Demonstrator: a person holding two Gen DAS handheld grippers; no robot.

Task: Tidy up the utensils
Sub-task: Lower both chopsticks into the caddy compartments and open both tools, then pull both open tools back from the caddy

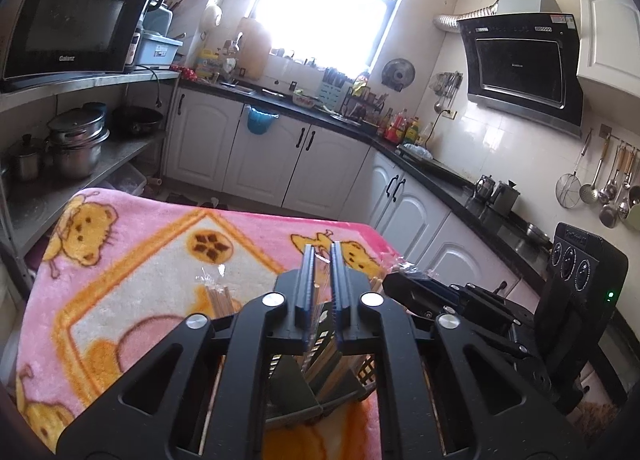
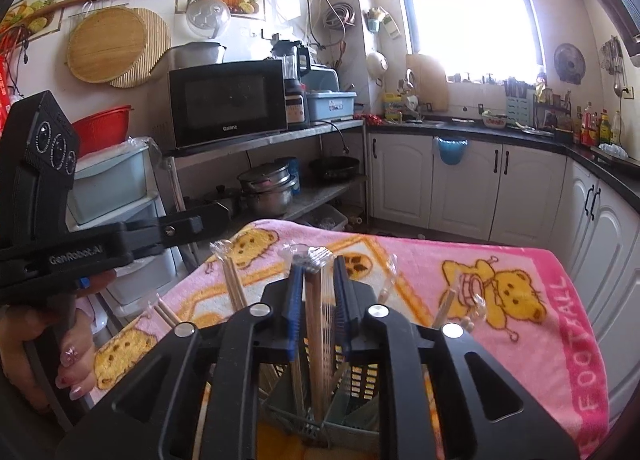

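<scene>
Pink blanket (image 2: 520,260); wrapped chopsticks (image 2: 316,324) upright in holder (image 2: 360,384).

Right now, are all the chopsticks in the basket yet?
Not all. Several wrapped pairs already stand in the slotted basket. The right gripper has one wrapped chopstick pair between its fingers, its lower end down in the basket. More wrapped chopsticks stick up around it; whether any still lie on the pink blanket is unclear.
</scene>
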